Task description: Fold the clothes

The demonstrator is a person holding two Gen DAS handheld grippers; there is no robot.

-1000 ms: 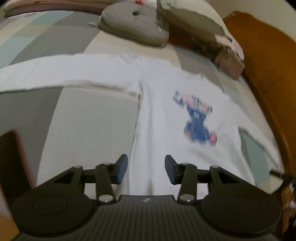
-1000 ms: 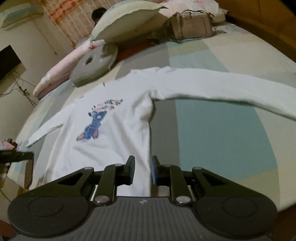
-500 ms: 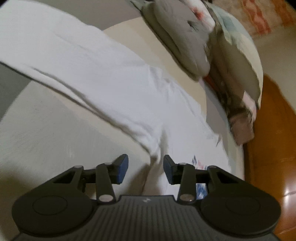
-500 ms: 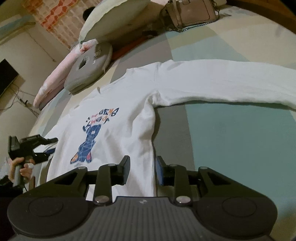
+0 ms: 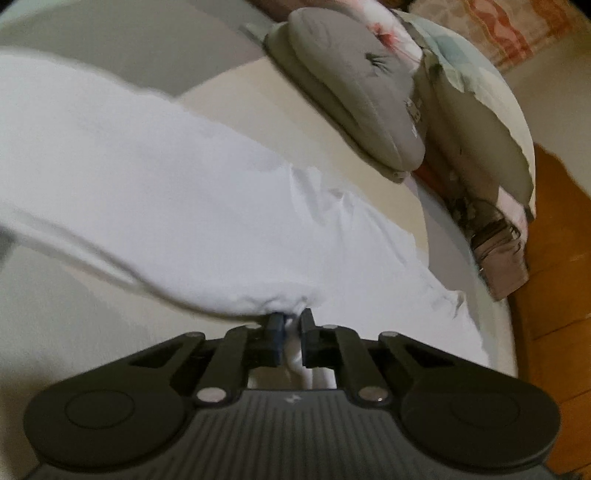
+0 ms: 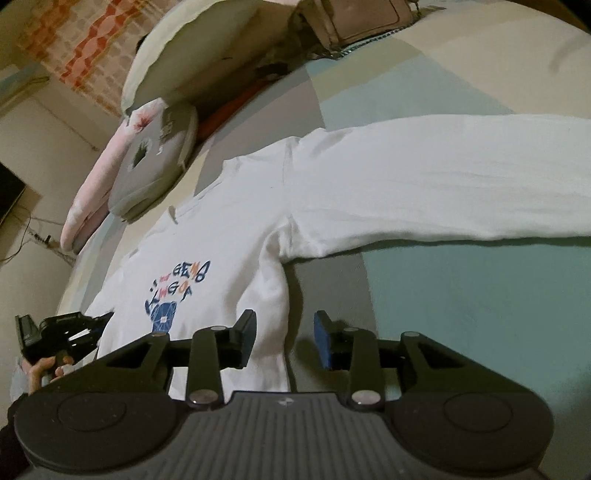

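While the left gripper (image 5: pixel 289 334) fingers pinch the white sweatshirt (image 6: pixel 229 266) at its armpit, the right gripper (image 6: pixel 284 338), fingers spread, hovers at six o'clock; likely next: folding inward.

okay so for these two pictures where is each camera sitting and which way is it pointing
Left wrist: on the left gripper, low over the bed, facing the grey round cushion; its fingers pinch the white long-sleeved sweatshirt.
Right wrist: on the open right gripper, looking across the sweatshirt's side seam; a hand holding the left gripper shows at left.
Shared: sweatshirt, cushion, beige handbag.
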